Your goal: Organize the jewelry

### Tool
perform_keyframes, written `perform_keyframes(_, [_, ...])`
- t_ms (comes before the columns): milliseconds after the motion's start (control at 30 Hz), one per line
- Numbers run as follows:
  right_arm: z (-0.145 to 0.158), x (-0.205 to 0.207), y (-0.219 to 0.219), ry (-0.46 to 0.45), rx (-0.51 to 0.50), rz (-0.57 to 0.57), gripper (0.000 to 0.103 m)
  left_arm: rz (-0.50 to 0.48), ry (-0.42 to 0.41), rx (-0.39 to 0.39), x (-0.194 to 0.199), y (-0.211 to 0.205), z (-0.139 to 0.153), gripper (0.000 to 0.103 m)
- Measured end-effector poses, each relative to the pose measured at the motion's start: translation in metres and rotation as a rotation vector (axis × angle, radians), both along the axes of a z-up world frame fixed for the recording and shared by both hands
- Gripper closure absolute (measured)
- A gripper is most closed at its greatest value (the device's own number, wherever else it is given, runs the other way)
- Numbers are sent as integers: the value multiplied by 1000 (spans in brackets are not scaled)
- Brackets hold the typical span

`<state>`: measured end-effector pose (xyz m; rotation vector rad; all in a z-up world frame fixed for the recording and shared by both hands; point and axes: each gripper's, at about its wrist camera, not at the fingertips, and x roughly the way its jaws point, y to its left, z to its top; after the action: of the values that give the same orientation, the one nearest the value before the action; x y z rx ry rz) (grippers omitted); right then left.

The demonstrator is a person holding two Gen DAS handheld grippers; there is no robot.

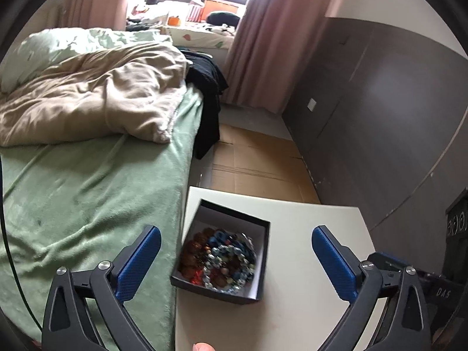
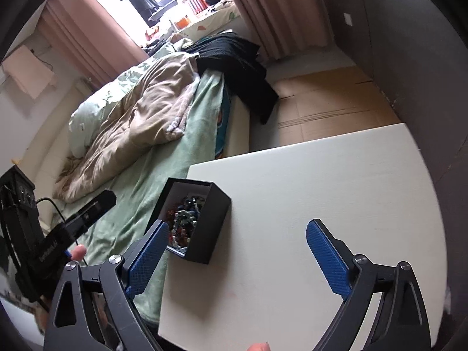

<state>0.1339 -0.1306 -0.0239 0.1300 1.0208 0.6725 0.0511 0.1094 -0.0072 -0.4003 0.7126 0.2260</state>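
Observation:
A small black box (image 1: pixel 263 266) with a white lining sits on the left part of a white table (image 1: pixel 307 263). It holds a heap of beaded bracelets (image 1: pixel 219 260) in blue, brown, red and pale colours. My left gripper (image 1: pixel 235 260) is open and empty, its fingers on either side of the box and above it. In the right wrist view the box (image 2: pixel 210 219) and beads (image 2: pixel 184 219) lie just past the left fingertip (image 2: pixel 152 242). My right gripper (image 2: pixel 234 251) is open and empty over the table (image 2: pixel 336 190).
A bed (image 1: pixel 87 199) with a green sheet and a beige quilt (image 1: pixel 87 96) touches the table's left edge. Black clothing (image 1: pixel 207 102) hangs off the bed. Cardboard (image 1: pixel 257 163) covers the floor beyond. A dark wardrobe (image 1: pixel 380 117) stands on the right.

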Motion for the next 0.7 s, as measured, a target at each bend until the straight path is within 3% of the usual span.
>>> perform_keyframes(167, [7,-11,-15,-55,-50,-16,7,-51,-8,40,-8,-24,3,0])
perform_keyframes(267, [11,-19,-26,-92,-57,-23,0,-70,-18,66,-14,-36,5,0])
perform_keyframes(700, [30,-42,-60,-208,-98,-25,0,-131,-41,161,-34,-69,9,0])
